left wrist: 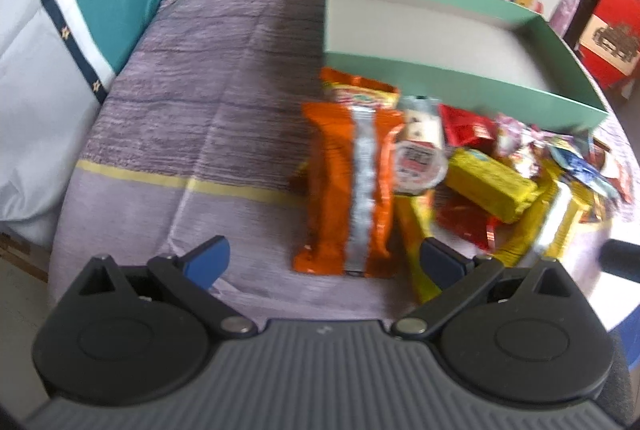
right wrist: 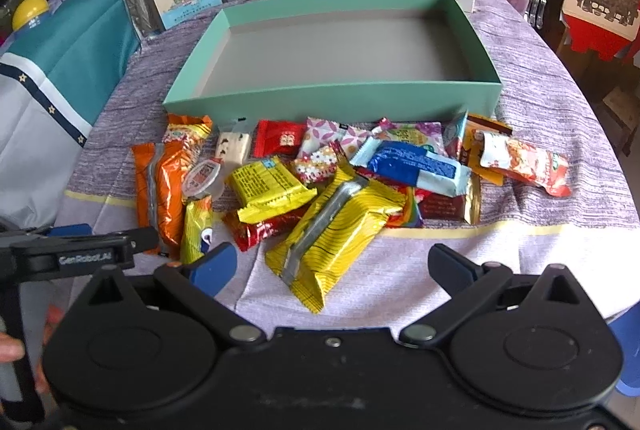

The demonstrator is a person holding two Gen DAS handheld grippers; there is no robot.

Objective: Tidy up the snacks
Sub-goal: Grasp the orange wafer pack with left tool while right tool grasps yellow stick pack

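Snacks point(right wrist: 320, 182) lie heaped and overlapping on the table's near half, touching the empty green box's point(right wrist: 332, 96) front wall. Left gripper point(left wrist: 322, 262) and right gripper point(right wrist: 332, 270) hover spread, holding nothing. Risk: a pinch catching two overlapped wrappers, or nudging packets toward the table's near edge.

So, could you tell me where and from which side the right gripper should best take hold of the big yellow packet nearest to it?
Probably across its narrow width, mid-length. The big yellow packet lies flat and diagonal on top of the pile, so the open right gripper could come from above, turned to straddle the silver seam.
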